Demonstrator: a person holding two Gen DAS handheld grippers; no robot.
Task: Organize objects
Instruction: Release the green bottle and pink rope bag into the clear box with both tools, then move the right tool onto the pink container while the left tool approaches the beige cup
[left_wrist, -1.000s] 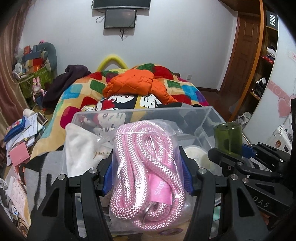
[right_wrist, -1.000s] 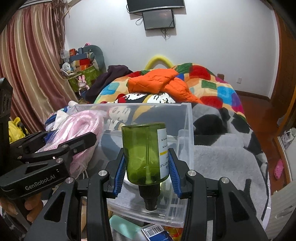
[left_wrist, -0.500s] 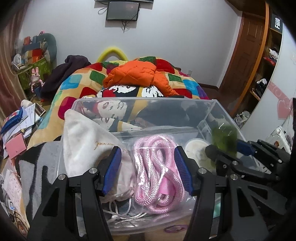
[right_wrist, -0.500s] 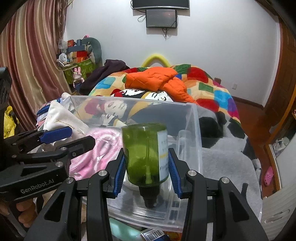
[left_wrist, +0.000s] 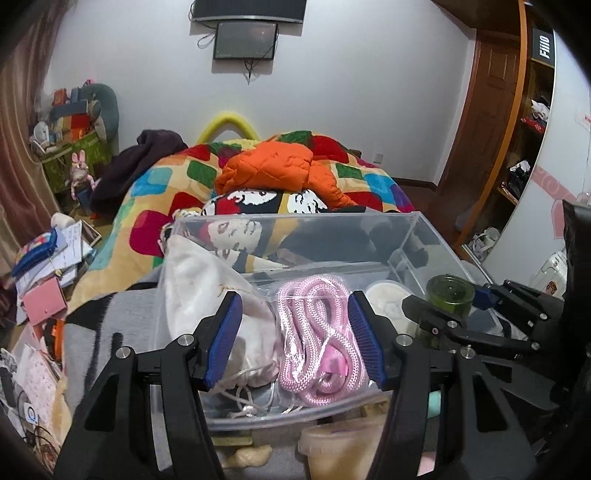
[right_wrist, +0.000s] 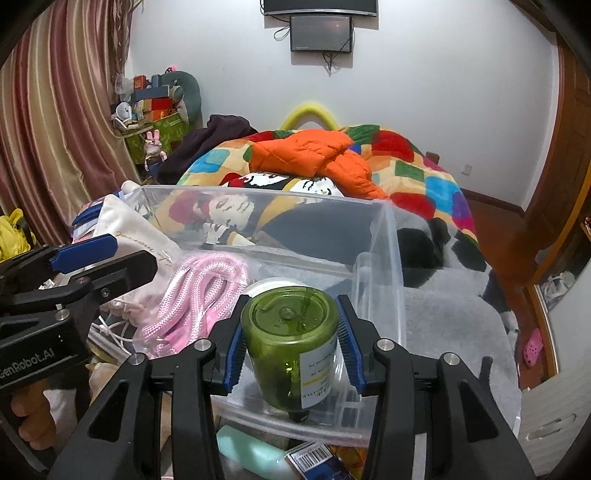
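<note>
Over the clear bin, clamping the green bottle upside down in the right gripper for lowering beside the bagged pink rope, left gripper gaping empty above it.

"fiiio" on the black shelf sign — "genrobot.ai" on the left tongs
</note>
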